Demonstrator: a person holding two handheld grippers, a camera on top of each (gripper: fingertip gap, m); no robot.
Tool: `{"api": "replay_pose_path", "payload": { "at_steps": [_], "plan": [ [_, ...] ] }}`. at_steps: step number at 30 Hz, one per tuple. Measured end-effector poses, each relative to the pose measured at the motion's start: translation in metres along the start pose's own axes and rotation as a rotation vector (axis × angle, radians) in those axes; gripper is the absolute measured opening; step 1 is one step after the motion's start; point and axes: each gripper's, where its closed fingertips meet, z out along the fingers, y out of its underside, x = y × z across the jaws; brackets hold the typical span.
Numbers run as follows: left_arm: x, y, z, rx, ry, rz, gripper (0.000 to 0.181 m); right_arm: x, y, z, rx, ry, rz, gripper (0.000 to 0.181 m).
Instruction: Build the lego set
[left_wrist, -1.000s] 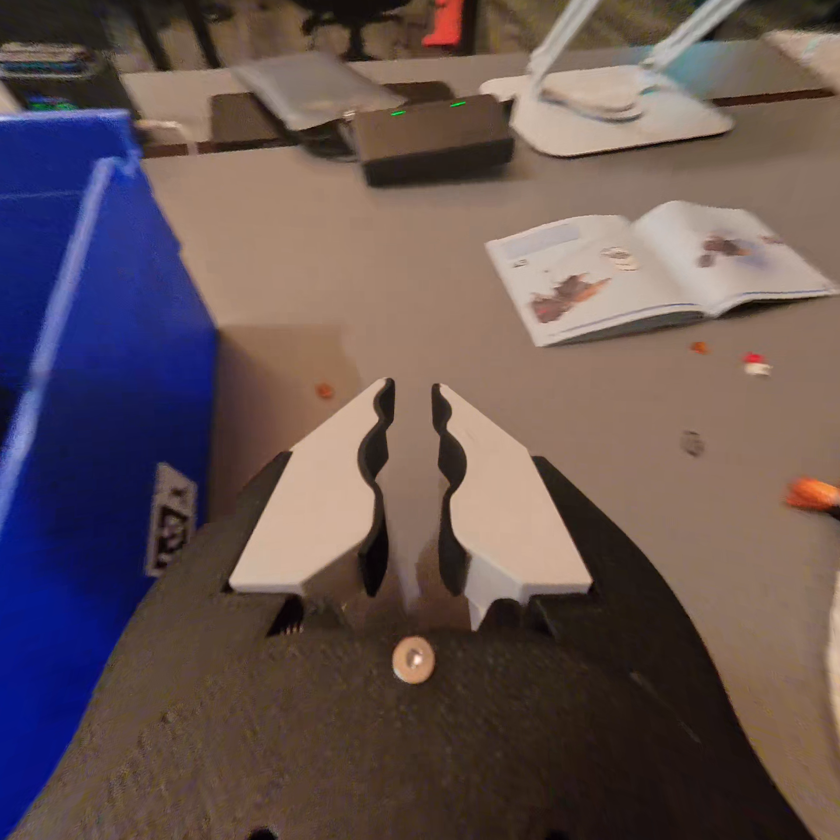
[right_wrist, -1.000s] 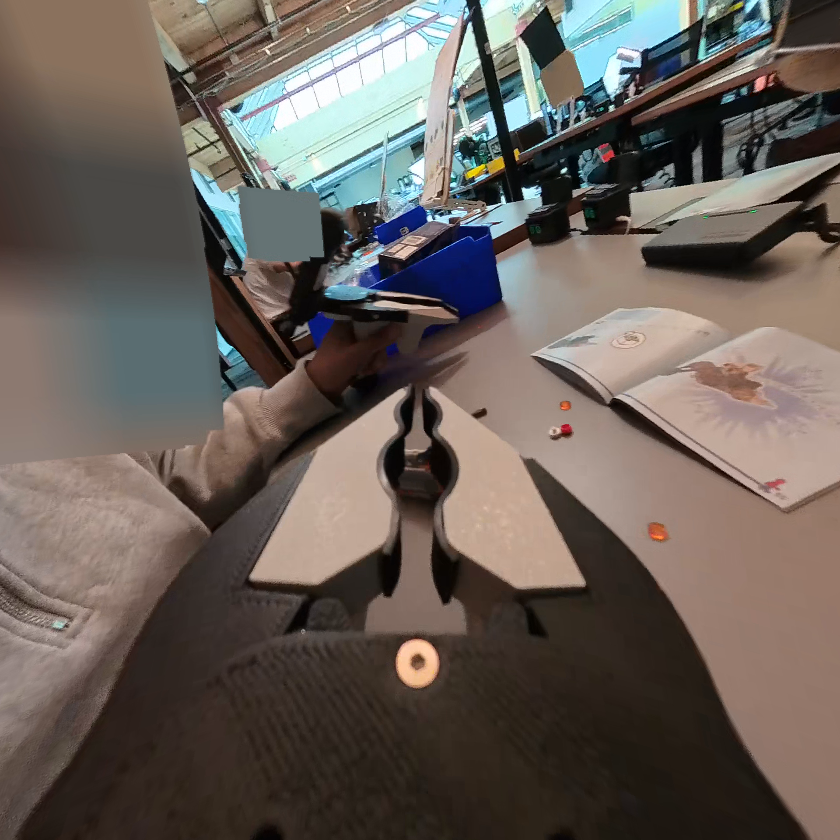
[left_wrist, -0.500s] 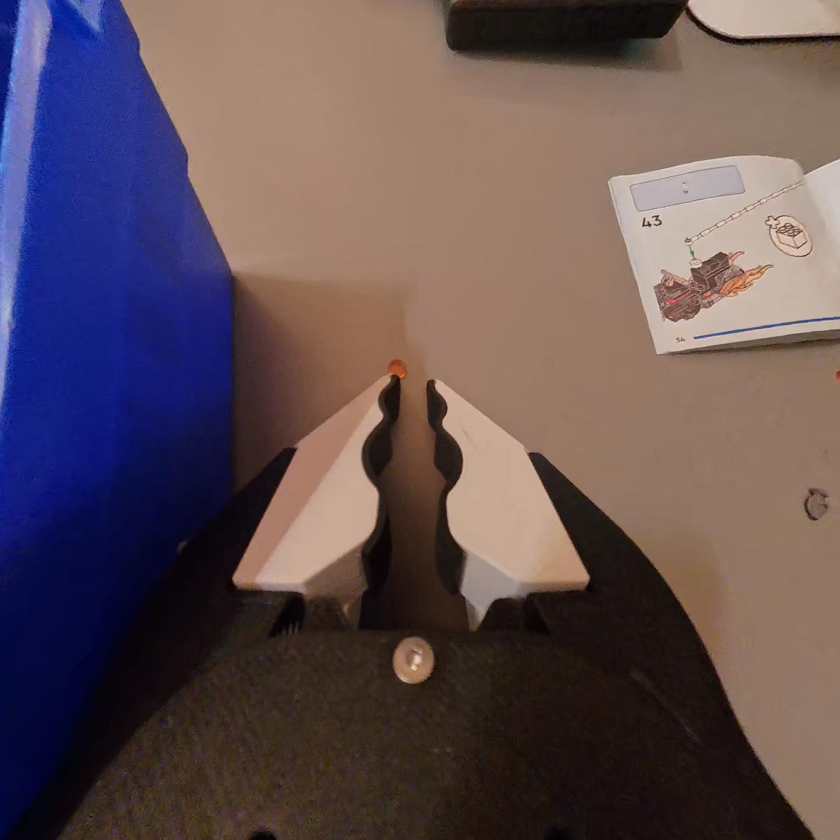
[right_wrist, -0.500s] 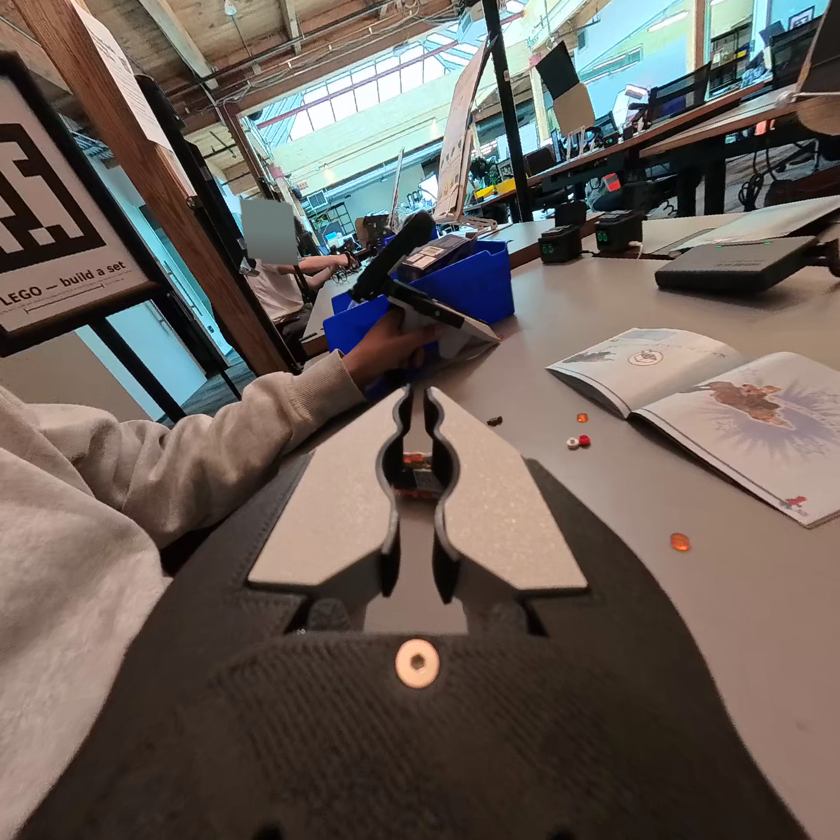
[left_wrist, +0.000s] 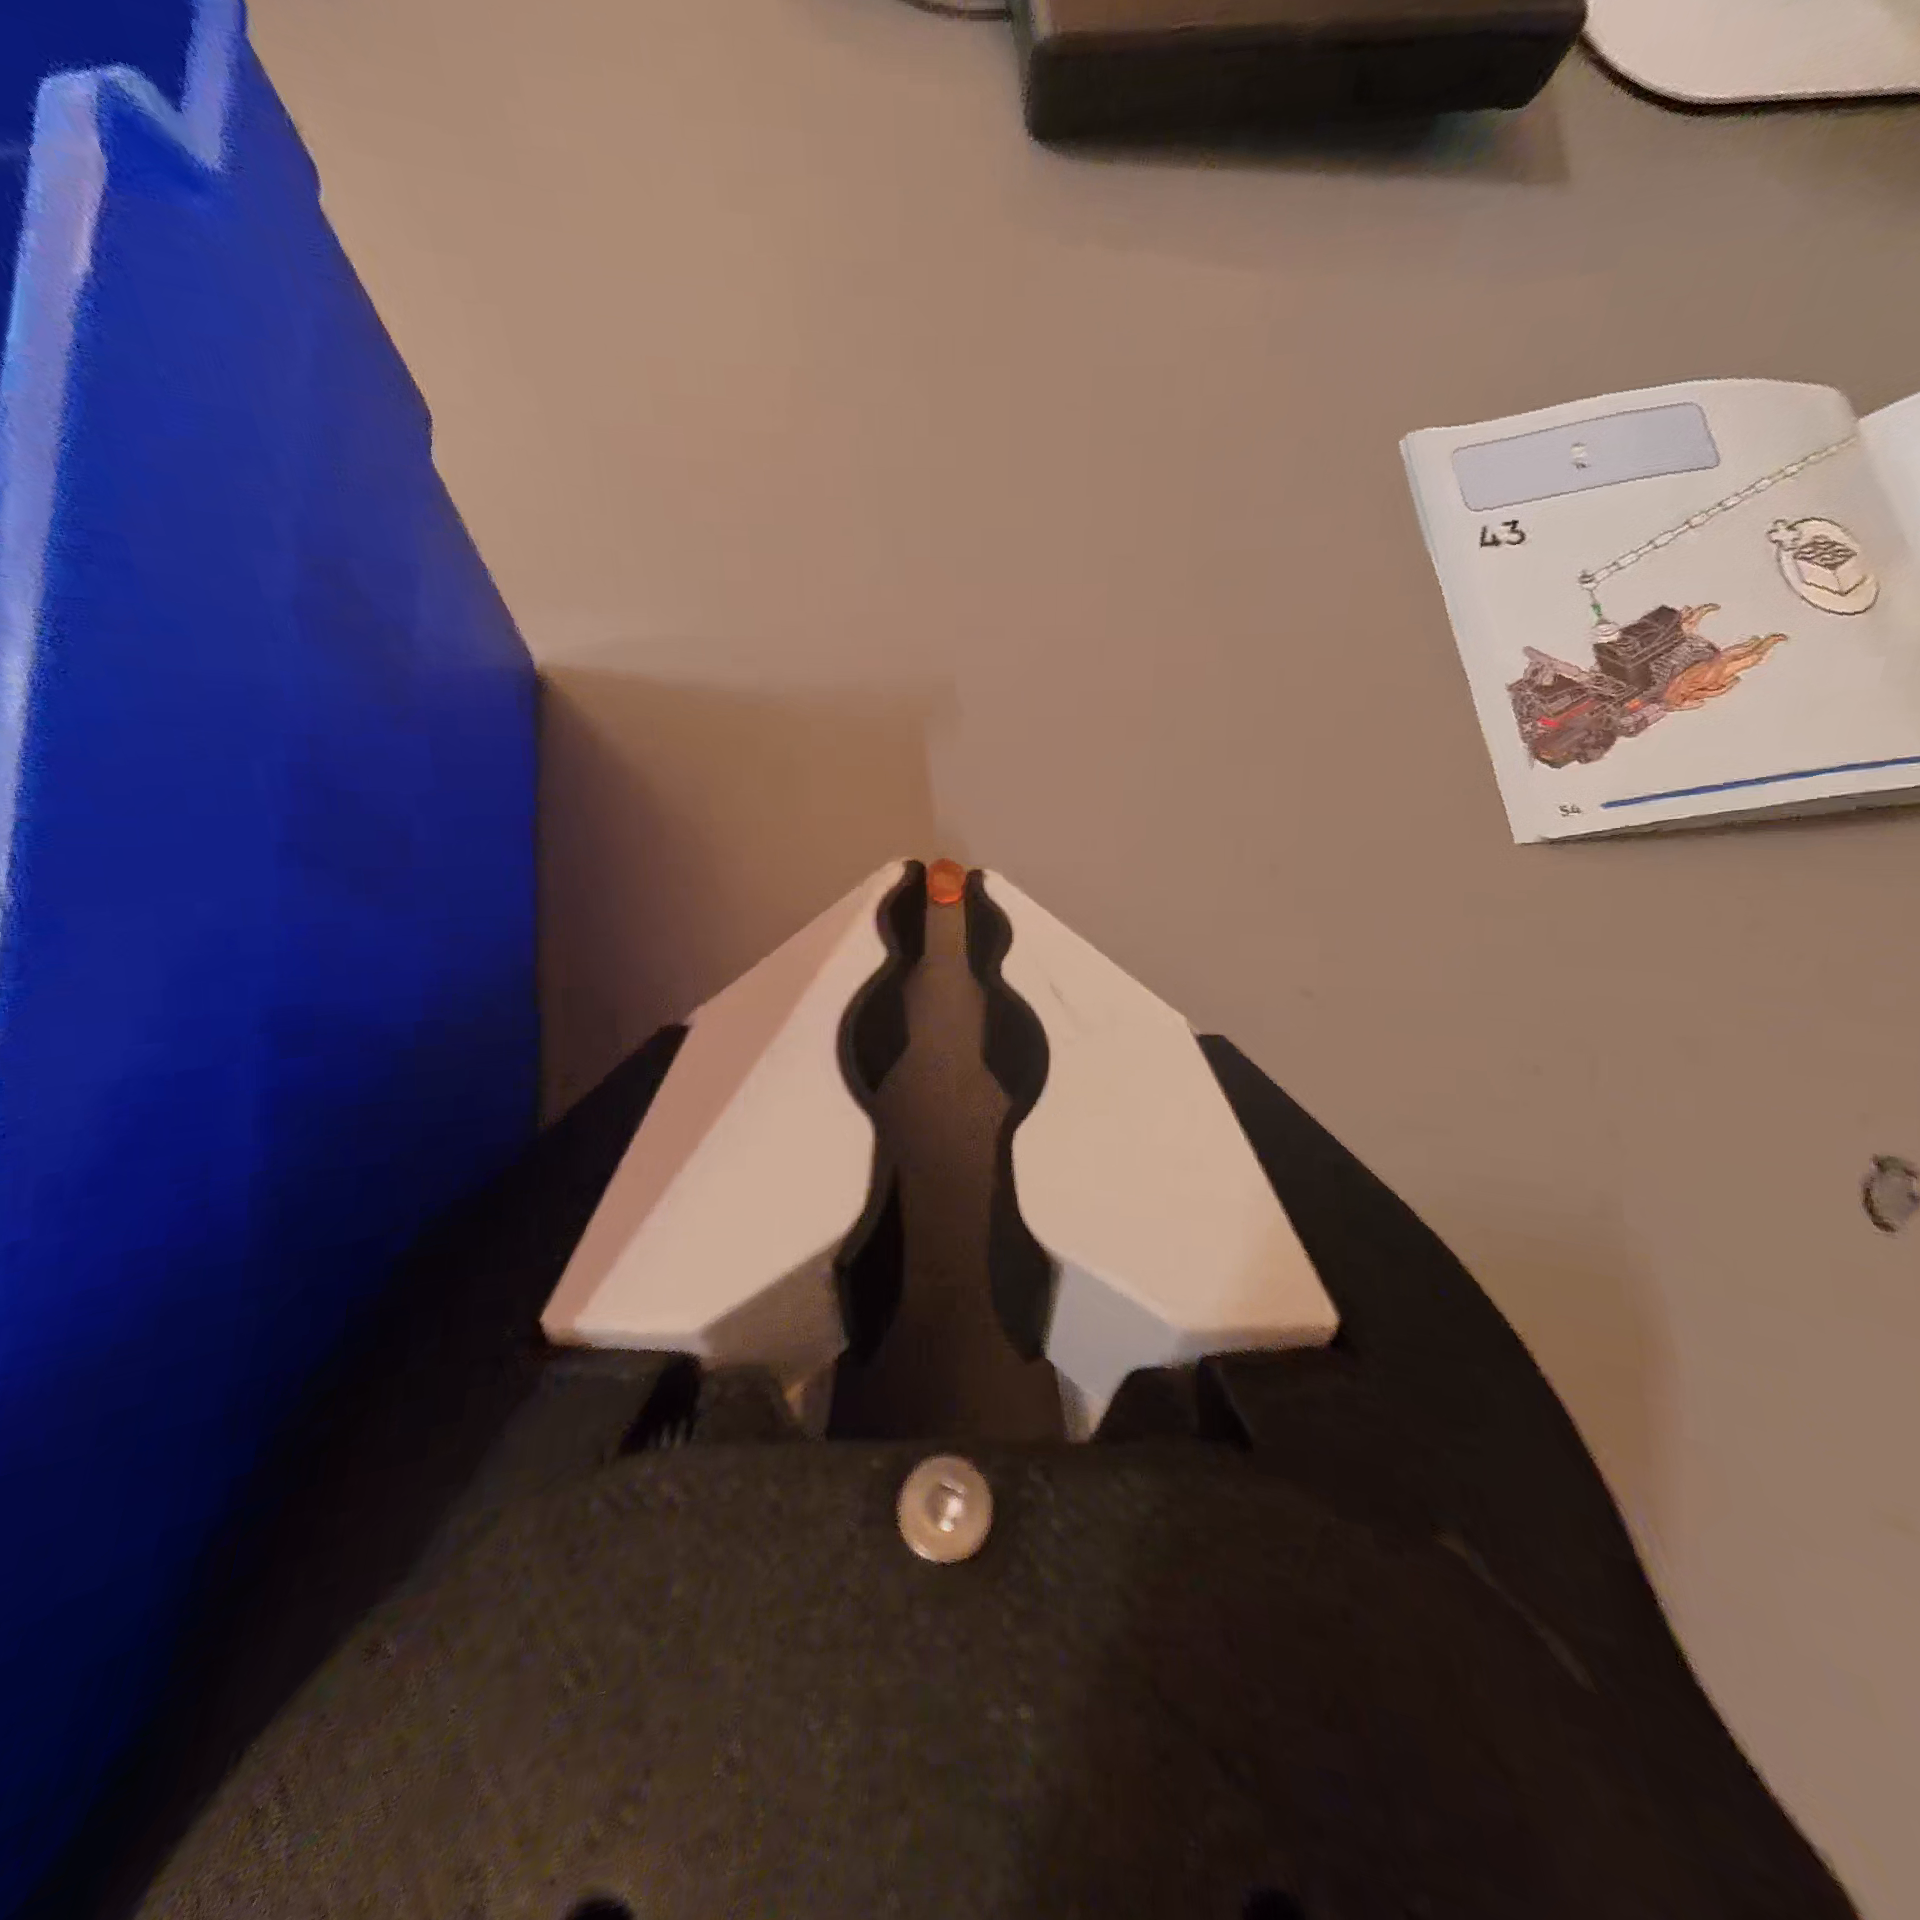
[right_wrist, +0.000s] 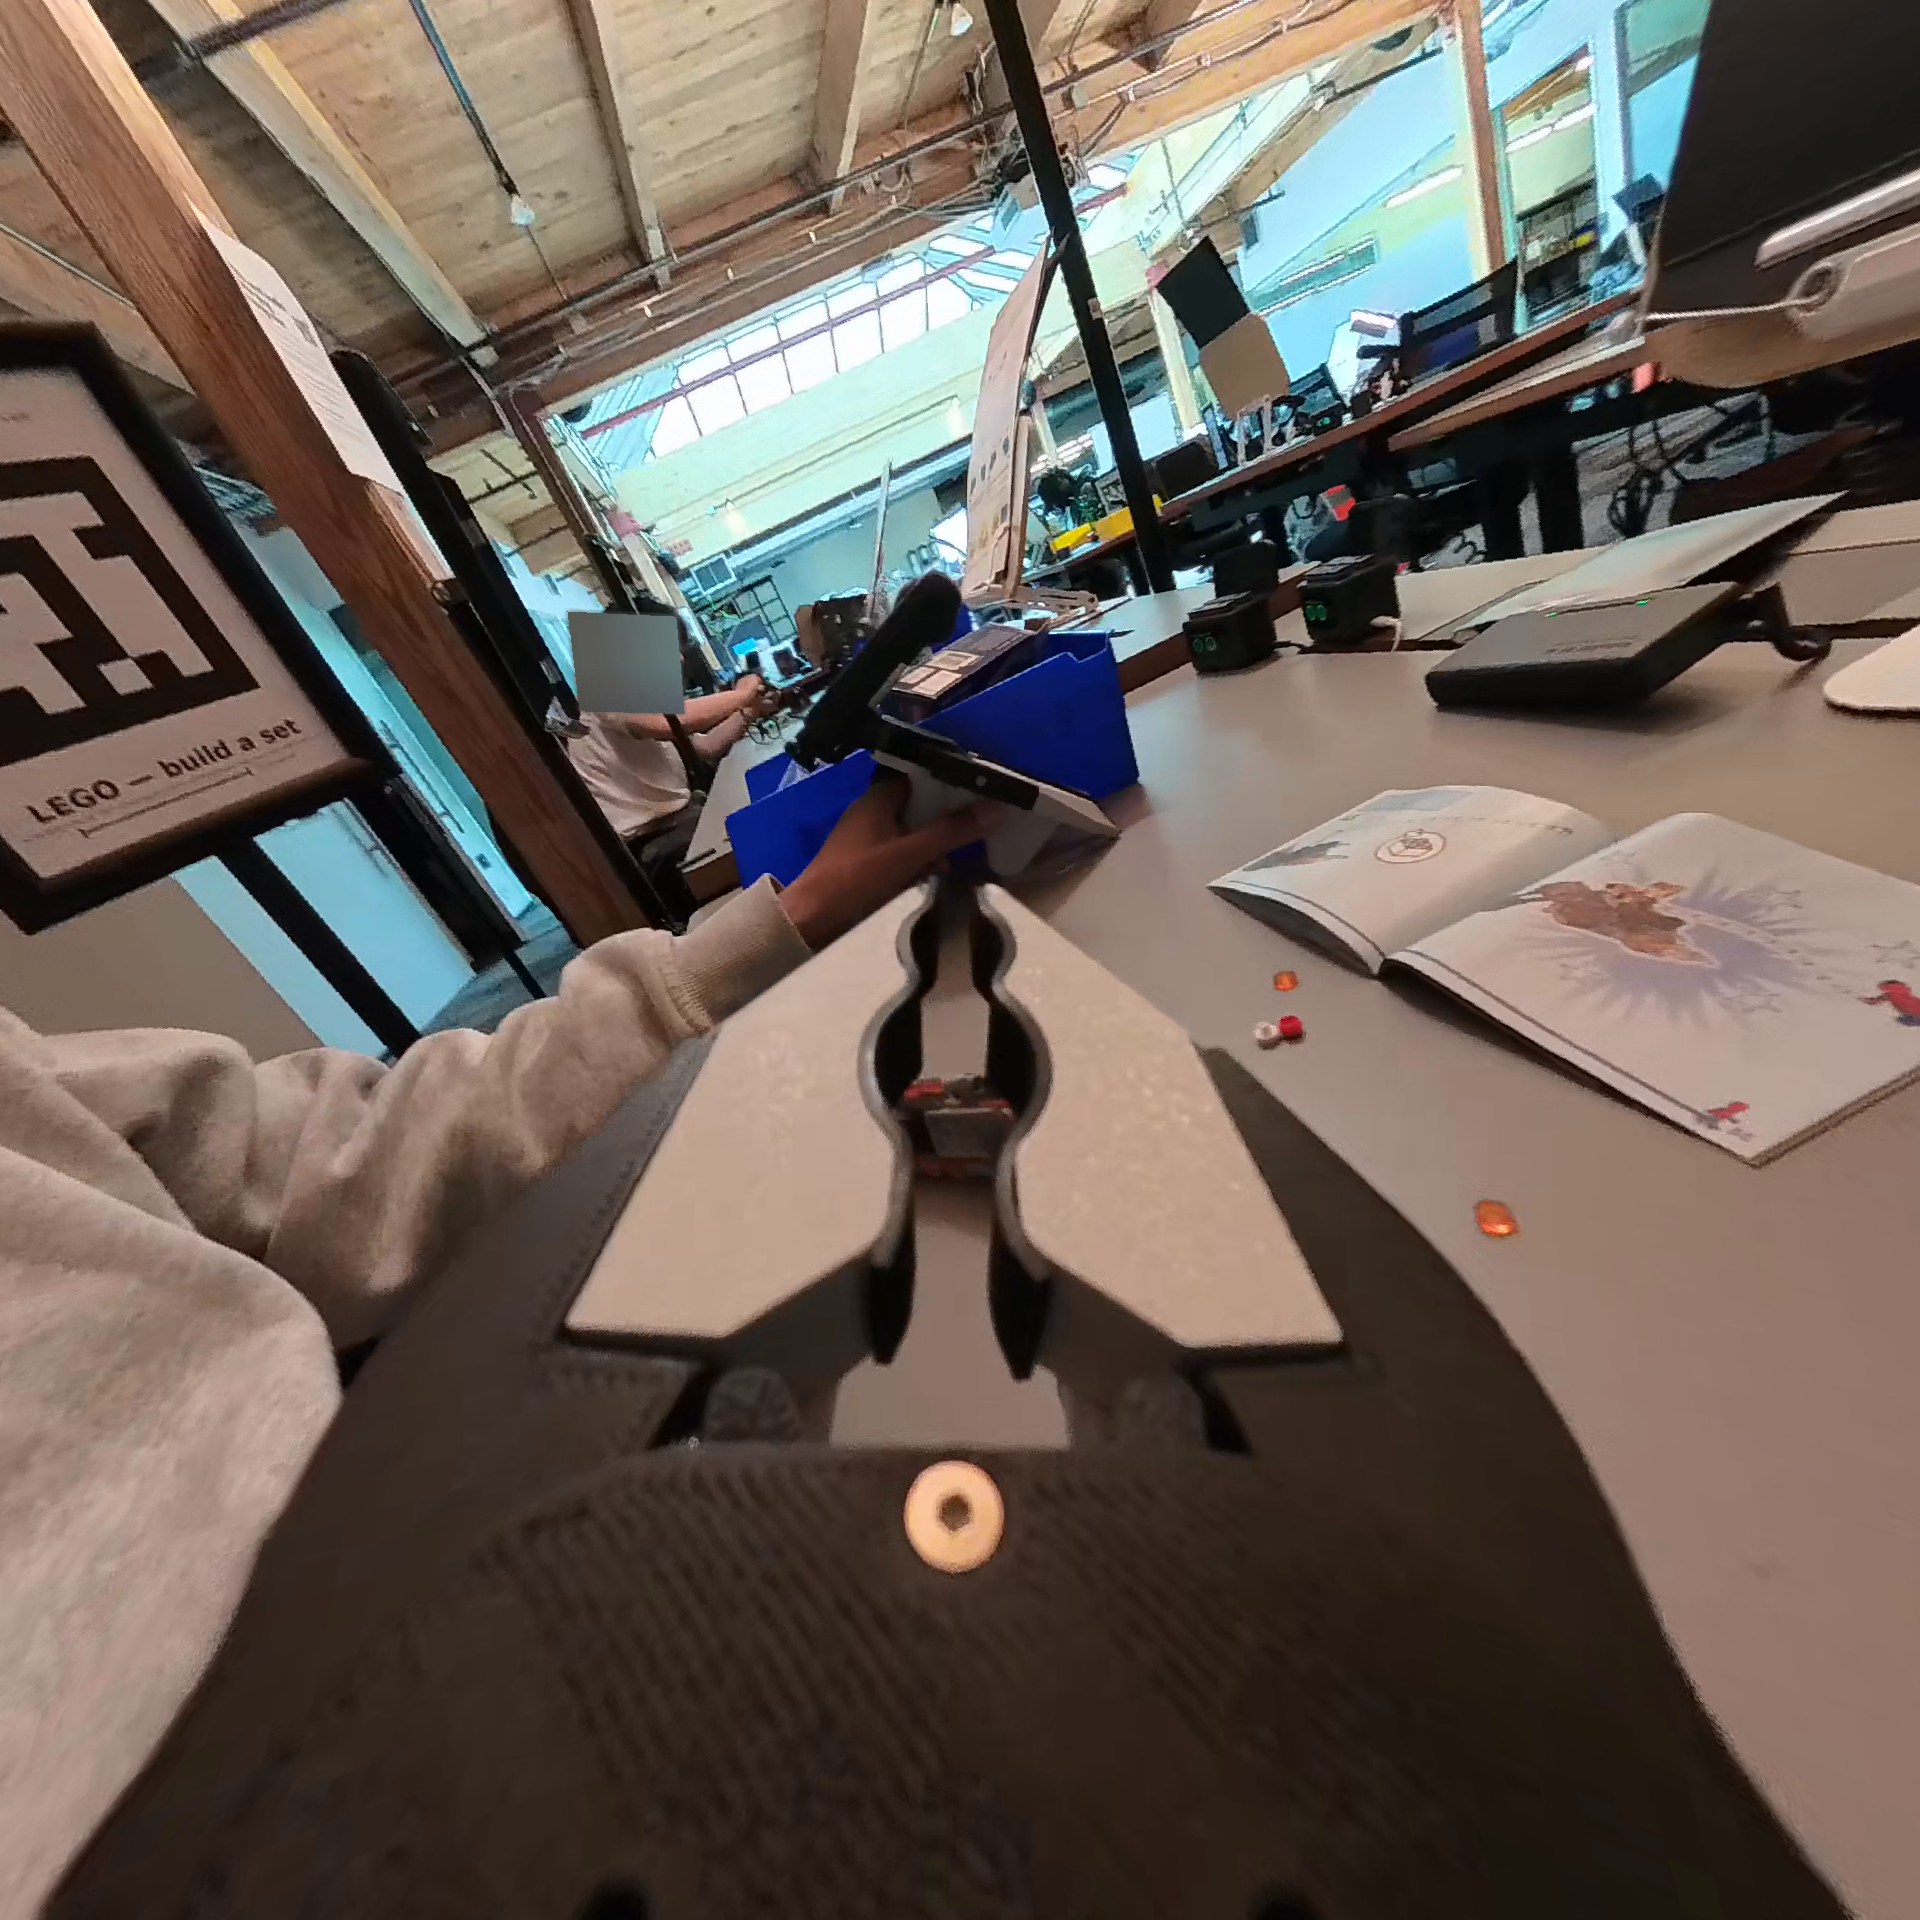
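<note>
My left gripper (left_wrist: 940, 871) points down at the grey table (left_wrist: 1195, 935), its tips closed on a small orange round stud (left_wrist: 943, 885) beside the blue bin (left_wrist: 229, 779). It also shows in the right wrist view (right_wrist: 1049, 826), held in a hand by the bin. My right gripper (right_wrist: 954, 906) is shut on a small dark lego assembly with red bits (right_wrist: 956, 1127), gripped deep between the fingers above the table. An open instruction booklet (left_wrist: 1683, 623) lies to the right; it also shows in the right wrist view (right_wrist: 1579, 935).
Loose pieces lie near the booklet: an orange one (right_wrist: 1286, 979), a white and red pair (right_wrist: 1278, 1029), another orange one (right_wrist: 1496, 1218), and a grey ring (left_wrist: 1889, 1193). A black box (left_wrist: 1299, 62) and a white lamp base (left_wrist: 1766, 52) stand at the back. A grey sleeve (right_wrist: 312, 1143) is at left. There is about 35 centimetres between the tips of the two grippers.
My left gripper tilted down, moved up to the orange stud and closed its tips on it. My right gripper stayed shut on the dark assembly, almost still.
</note>
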Motion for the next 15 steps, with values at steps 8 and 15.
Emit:
{"api": "replay_pose_path", "payload": {
  "at_steps": [8,15],
  "plan": [
    [0.109,-0.038,-0.058,0.331,0.486,0.099,0.005,-0.008,-0.001,-0.002,0.006,-0.021,-0.030,0.001],
    [0.270,-0.049,-0.145,0.308,1.486,-0.241,0.004,0.002,-0.010,0.016,-0.086,0.212,-0.570,0.026]
  ]
}}
